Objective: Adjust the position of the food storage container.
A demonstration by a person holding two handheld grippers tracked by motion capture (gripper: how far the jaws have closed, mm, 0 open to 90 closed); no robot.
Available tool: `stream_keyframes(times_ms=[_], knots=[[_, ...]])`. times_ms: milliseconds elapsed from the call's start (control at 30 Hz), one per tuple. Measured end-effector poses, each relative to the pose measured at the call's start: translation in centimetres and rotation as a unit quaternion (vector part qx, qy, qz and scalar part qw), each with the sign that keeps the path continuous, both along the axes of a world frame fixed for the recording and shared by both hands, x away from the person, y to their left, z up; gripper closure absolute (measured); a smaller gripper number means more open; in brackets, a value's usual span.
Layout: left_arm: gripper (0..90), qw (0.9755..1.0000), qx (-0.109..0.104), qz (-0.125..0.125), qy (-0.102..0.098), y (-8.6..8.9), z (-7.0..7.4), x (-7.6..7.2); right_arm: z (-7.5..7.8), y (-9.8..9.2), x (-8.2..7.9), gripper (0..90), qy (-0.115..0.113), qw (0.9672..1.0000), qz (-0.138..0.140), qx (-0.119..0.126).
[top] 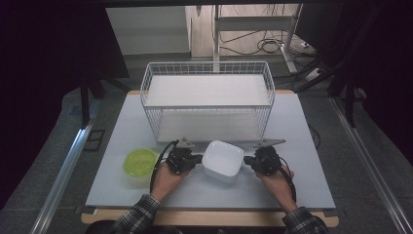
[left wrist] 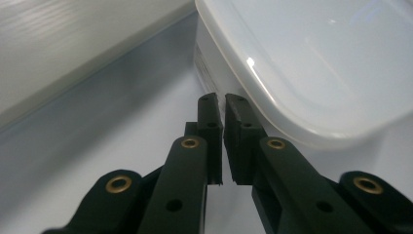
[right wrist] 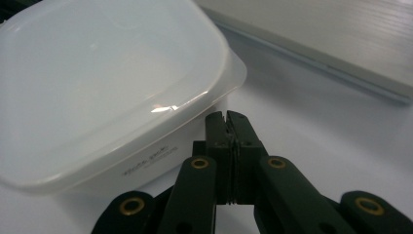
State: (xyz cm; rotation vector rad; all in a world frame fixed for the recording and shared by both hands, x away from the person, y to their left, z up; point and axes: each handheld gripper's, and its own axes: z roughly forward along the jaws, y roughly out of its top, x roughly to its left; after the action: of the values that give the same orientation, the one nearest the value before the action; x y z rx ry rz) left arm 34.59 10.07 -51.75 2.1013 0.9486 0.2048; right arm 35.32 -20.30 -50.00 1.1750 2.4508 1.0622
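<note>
A white square lidded container point(top: 222, 160) lies near the table's front, between my two grippers. My left gripper point(top: 197, 158) is at its left side and my right gripper point(top: 248, 160) at its right side, each held by a hand. In the left gripper view the container point(left wrist: 316, 63) rises at the upper right; my left gripper point(left wrist: 223, 100) has its jaws almost together, tips close to the wall under the lid's rim, with nothing between them. In the right gripper view the container point(right wrist: 107, 83) lies to the left, and my right gripper point(right wrist: 227, 117) is shut and empty beside its corner.
A white wire rack point(top: 207, 108) with a white upper shelf stands behind the container, across the middle of the pale table point(top: 302, 146). A round yellow-green lidded tub point(top: 140, 162) sits left of my left hand. Dark floor and rails flank the table.
</note>
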Motion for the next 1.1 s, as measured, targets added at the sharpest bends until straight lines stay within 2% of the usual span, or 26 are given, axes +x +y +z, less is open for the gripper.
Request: stream_keyframes(times_ms=[133, 200, 433, 533, 700, 833, 967, 1033, 1100], knots=[[87.4, 0.9998, -0.003, 0.017, 0.009, 0.2, -0.3, 0.4, -0.2, 0.7, 0.7, 88.8, 0.002, 1.0000, -0.001, 0.000], [89.4, 0.9998, 0.006, 0.016, 0.007, 0.2, -0.4, 0.3, -0.2, 1.4, 0.5, 89.0, -0.002, 1.0000, 0.003, -0.008], [89.4, 0.9995, 0.012, 0.022, 0.018, 1.2, -0.1, -1.5, 0.0, 2.2, -0.6, 89.3, -0.003, 0.9998, 0.021, -0.005], [89.5, 0.9991, 0.011, 0.035, 0.023, 1.6, -0.1, -2.2, 0.0, 2.9, -1.2, 89.5, -0.001, 0.9994, 0.033, -0.004], [89.5, 0.9989, 0.024, 0.035, 0.020, 1.8, 0.1, -2.9, 0.1, 3.2, -2.0, 89.5, -0.003, 0.9990, 0.044, -0.009], [89.6, 0.9990, 0.020, 0.034, 0.024, 1.4, 0.0, -3.7, 0.1, 3.0, -2.7, 89.5, -0.001, 0.9987, 0.048, -0.013], [89.5, 0.9991, 0.025, 0.024, 0.024, 0.9, 0.0, -4.3, 0.2, 2.5, -2.8, 89.4, 0.001, 0.9990, 0.043, -0.015], [89.5, 0.9990, 0.036, 0.019, 0.019, 0.6, -0.1, -4.6, 0.3, 2.2, -2.9, 89.5, 0.003, 0.9992, 0.039, -0.009], [89.5, 0.9992, 0.031, 0.019, 0.019, 0.7, -0.1, -4.5, 0.4, 2.2, -3.0, 89.4, 0.000, 0.9992, 0.039, -0.012]])
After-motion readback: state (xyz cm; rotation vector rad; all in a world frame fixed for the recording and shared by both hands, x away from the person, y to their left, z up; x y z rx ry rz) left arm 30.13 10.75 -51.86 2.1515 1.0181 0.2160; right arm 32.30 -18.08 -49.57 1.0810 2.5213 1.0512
